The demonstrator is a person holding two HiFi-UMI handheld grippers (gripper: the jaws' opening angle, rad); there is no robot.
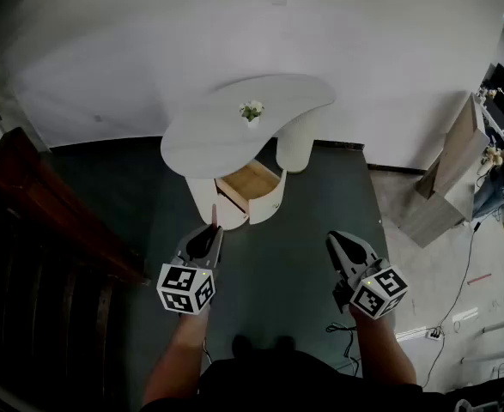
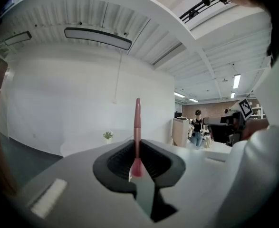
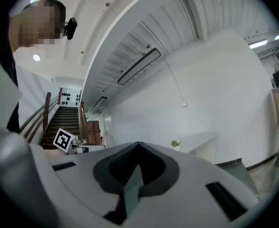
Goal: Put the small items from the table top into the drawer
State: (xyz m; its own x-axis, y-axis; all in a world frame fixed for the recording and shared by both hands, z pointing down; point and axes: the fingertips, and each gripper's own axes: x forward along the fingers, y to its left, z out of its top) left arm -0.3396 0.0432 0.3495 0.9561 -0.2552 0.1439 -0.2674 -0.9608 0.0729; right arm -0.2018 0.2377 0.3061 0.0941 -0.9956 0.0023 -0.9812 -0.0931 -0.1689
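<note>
A white rounded table [image 1: 226, 140] stands ahead on the dark floor, and its wooden drawer [image 1: 250, 184] is pulled open at the front. A small potted plant [image 1: 252, 110] is the only thing I make out on the top. My left gripper [image 1: 212, 233] is shut on a thin pink pen-like stick [image 2: 137, 127], which stands up past the jaw tips [image 1: 215, 216]. My right gripper [image 1: 336, 241] hangs level to the right, jaws shut and empty [image 3: 138, 148]. Both grippers are well short of the table.
A dark wooden staircase [image 1: 45, 204] runs along the left. A wooden cabinet [image 1: 453, 161] and a cluttered desk stand at the right. Cables [image 1: 346, 329] lie on the floor near my feet. A person [image 2: 197, 127] stands far off in the left gripper view.
</note>
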